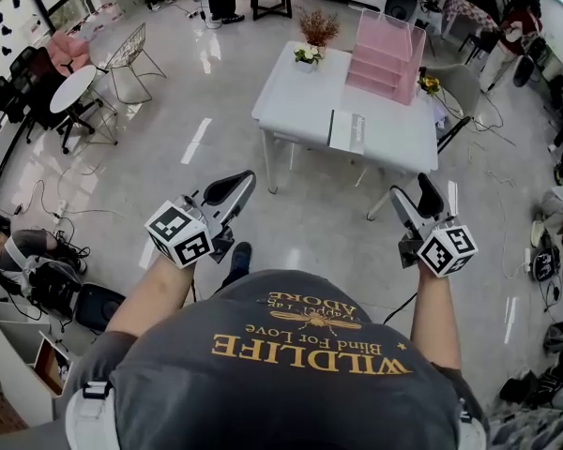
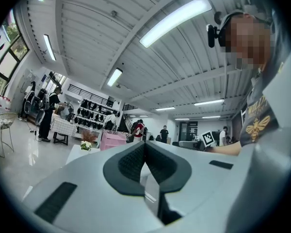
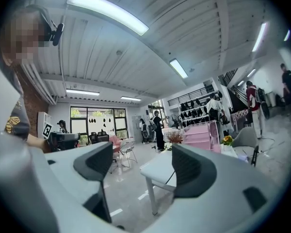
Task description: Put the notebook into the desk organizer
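The notebook (image 1: 347,131) lies flat at the near edge of a white table (image 1: 300,97), well ahead of me. A pink desk organizer (image 1: 386,56) stands at the table's far right; it also shows small in the left gripper view, organizer (image 2: 114,140), and in the right gripper view, organizer (image 3: 202,135). Both grippers are held up in front of my chest, far short of the table. My left gripper (image 1: 242,182) has its jaws pressed together, left gripper (image 2: 144,148), with nothing in them. My right gripper (image 1: 426,191) stands open and empty, right gripper (image 3: 140,163).
A small flower pot (image 1: 307,55) and a dried plant (image 1: 319,26) stand at the table's far left. A grey chair (image 1: 462,88) is behind the table on the right. A wire chair (image 1: 131,52) and a round table (image 1: 75,87) are far left. Cables run across the floor.
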